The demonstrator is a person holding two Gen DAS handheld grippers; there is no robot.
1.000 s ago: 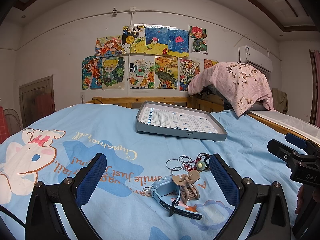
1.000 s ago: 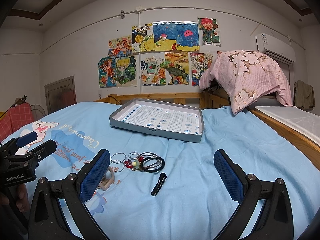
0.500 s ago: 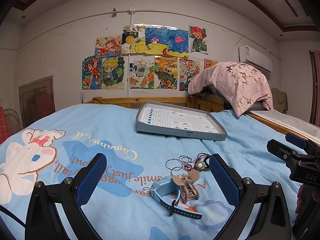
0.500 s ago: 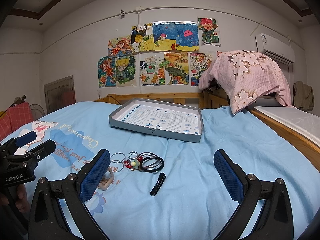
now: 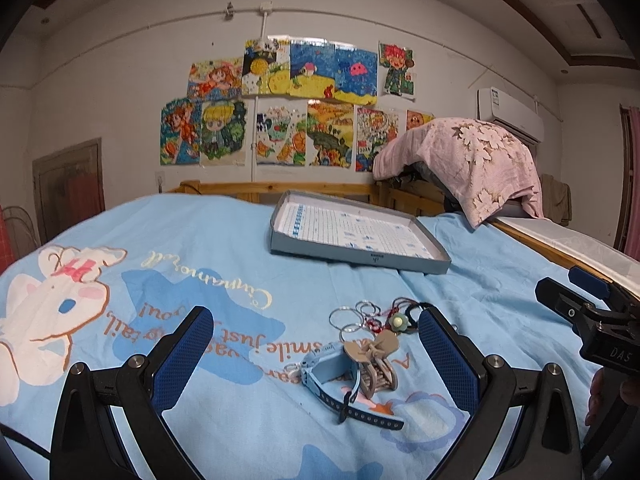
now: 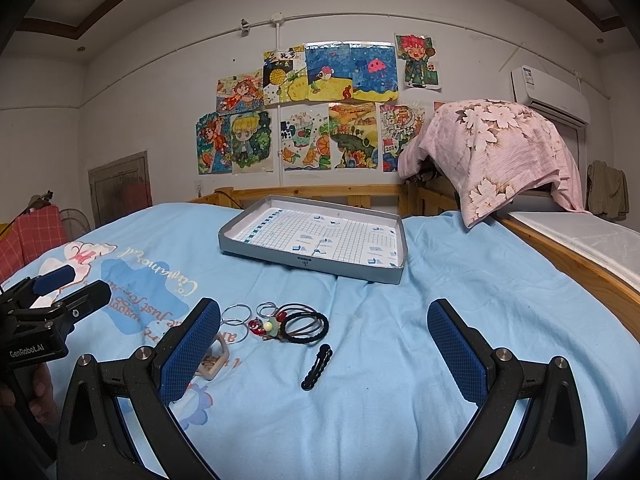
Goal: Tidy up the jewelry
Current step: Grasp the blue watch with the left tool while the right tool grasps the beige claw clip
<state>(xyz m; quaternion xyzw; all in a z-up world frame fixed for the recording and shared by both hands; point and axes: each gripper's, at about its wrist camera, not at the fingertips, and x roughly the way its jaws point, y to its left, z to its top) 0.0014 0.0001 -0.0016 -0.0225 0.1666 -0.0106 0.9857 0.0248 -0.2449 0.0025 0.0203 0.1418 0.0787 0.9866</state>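
Loose jewelry on the blue bedsheet [image 6: 460,280]: black hair clip [image 6: 317,365] nearest the right gripper [image 6: 323,354], then black hair ties [image 6: 306,324], a beaded charm [image 6: 267,326] and thin metal rings [image 5: 349,317] bunched close together, some touching. Blue watch [image 5: 326,374] and tan claw clip [image 5: 376,364] lying against each other between the fingers of the left gripper [image 5: 314,354]. Grey tray [image 6: 308,261] farther back on the bed, apparently empty, well apart from the pile.

Both grippers hovering above the sheet, jaws spread wide, nothing held.

Likely trouble: rings and hair ties tangled together, so lifting one may drag neighbours along or scatter them. Thin rings flat on soft fabric, prone to slipping from the pads or bunching the sheet into the pinch. Watch strap lying against the claw clip, risking a double pickup.

Compared with a second ago: hardly any change, only a slight drift in the right view; nothing picked up, tray and pieces unmoved.
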